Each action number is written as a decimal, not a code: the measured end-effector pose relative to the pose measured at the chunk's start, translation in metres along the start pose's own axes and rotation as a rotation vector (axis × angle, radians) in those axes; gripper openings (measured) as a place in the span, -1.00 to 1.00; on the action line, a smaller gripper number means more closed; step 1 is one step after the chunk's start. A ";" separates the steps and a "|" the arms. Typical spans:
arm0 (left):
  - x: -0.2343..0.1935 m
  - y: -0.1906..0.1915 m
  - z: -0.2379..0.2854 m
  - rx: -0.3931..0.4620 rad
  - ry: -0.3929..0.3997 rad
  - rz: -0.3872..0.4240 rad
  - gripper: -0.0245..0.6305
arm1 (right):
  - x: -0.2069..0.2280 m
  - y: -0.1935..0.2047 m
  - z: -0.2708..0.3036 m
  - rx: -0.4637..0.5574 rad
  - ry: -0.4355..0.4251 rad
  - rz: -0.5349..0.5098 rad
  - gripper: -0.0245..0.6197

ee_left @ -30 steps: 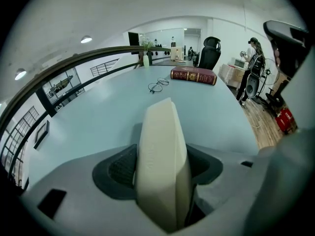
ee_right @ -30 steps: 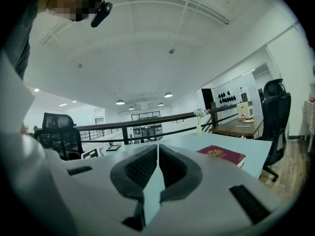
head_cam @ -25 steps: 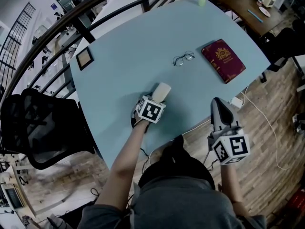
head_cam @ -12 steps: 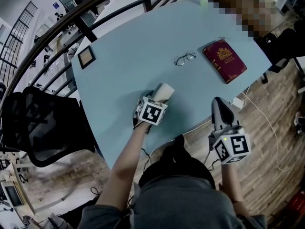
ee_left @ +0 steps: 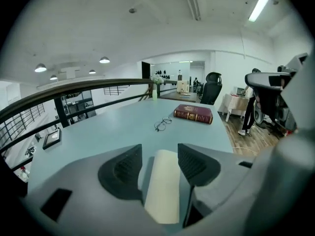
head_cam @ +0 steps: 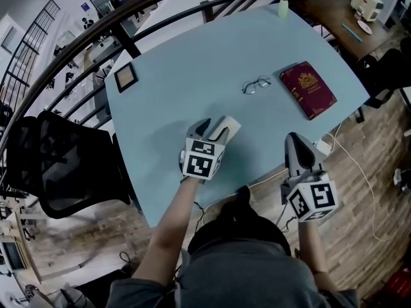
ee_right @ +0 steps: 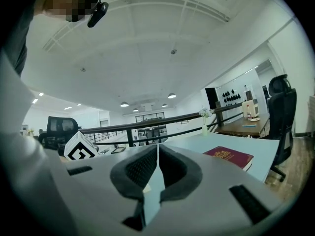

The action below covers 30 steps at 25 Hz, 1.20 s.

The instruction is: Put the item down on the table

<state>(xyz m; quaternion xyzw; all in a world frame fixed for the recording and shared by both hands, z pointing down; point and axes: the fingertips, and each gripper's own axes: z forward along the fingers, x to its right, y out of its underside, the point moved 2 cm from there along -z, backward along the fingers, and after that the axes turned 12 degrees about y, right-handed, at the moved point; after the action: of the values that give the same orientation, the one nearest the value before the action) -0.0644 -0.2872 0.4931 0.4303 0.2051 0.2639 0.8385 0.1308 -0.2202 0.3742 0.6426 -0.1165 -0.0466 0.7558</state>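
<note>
Roll on table, between just-narrowed left tongs

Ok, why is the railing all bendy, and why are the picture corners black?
Head view: the wide lens bows the railing and the edge of the table into curves. Left gripper view: the same kind of lens leaves the corners black, and the ceiling light glares plain white. Right gripper view: black corners again, with the room squeezed into a round picture.

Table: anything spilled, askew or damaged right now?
Nothing stands out. On the table the glasses, book and frame lie flat, the vase stands upright at the far edge, and the roll lies on its side near the front. No spill shows.
</note>
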 end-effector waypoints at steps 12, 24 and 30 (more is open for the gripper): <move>-0.008 -0.029 -0.062 0.227 -0.088 -0.075 -0.63 | -0.015 -0.004 0.005 0.011 -0.039 0.017 -0.91; -0.005 -0.054 -0.113 0.403 -0.139 -0.089 -0.90 | -0.028 -0.010 0.006 0.027 -0.073 0.012 -0.91; -0.005 -0.054 -0.128 0.443 -0.160 -0.092 -0.91 | -0.030 -0.012 0.004 0.030 -0.080 0.000 -0.93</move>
<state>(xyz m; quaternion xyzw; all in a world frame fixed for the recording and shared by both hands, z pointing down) -0.1267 -0.2383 0.3788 0.6134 0.2101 0.1391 0.7485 0.1012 -0.2193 0.3596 0.6514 -0.1474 -0.0706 0.7410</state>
